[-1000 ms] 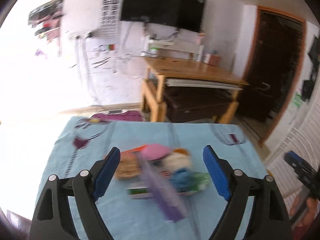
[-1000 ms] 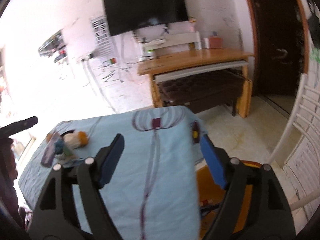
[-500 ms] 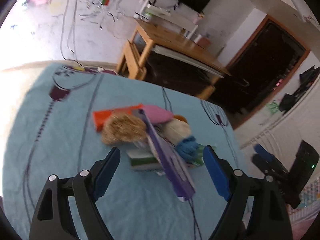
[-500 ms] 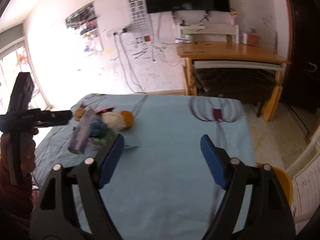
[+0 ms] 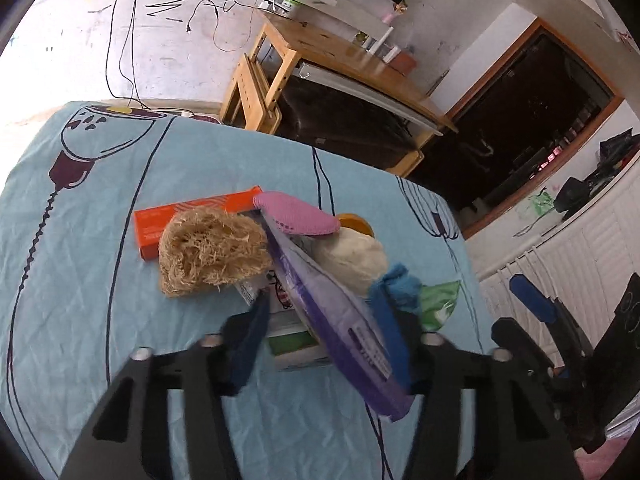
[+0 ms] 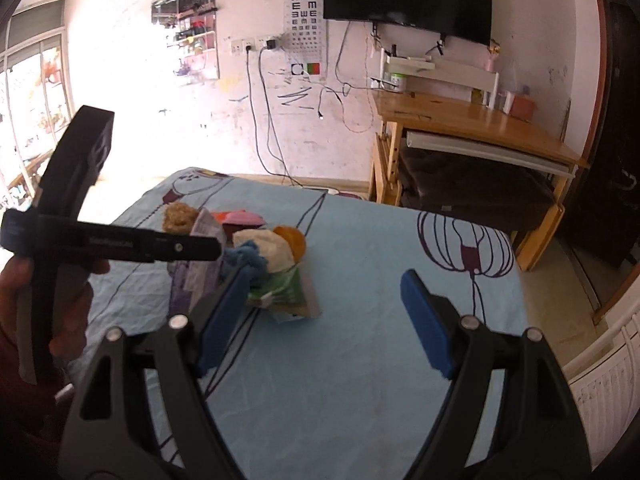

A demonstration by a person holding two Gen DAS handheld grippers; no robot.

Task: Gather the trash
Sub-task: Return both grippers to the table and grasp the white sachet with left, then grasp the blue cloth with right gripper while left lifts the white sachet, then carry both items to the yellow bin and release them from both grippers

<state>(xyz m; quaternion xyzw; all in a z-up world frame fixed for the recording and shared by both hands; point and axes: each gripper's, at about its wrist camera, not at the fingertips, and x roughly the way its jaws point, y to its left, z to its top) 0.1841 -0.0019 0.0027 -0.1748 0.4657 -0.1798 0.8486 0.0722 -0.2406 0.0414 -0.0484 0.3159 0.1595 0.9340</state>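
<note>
While its jaws narrow around a purple packet (image 5: 340, 320) standing on edge between them, the left gripper (image 5: 324, 336) seeks purchase; the right gripper (image 6: 326, 316) waits, spread wide, holding nothing.

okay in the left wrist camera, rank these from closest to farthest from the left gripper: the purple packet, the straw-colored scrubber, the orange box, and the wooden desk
1. purple packet: between the left gripper fingers, against the right one.
2. straw-colored scrubber: just beyond the fingers, to the left.
3. orange box: behind the scrubber, far left of the pile.
4. wooden desk: off the table, by the back wall.
</note>
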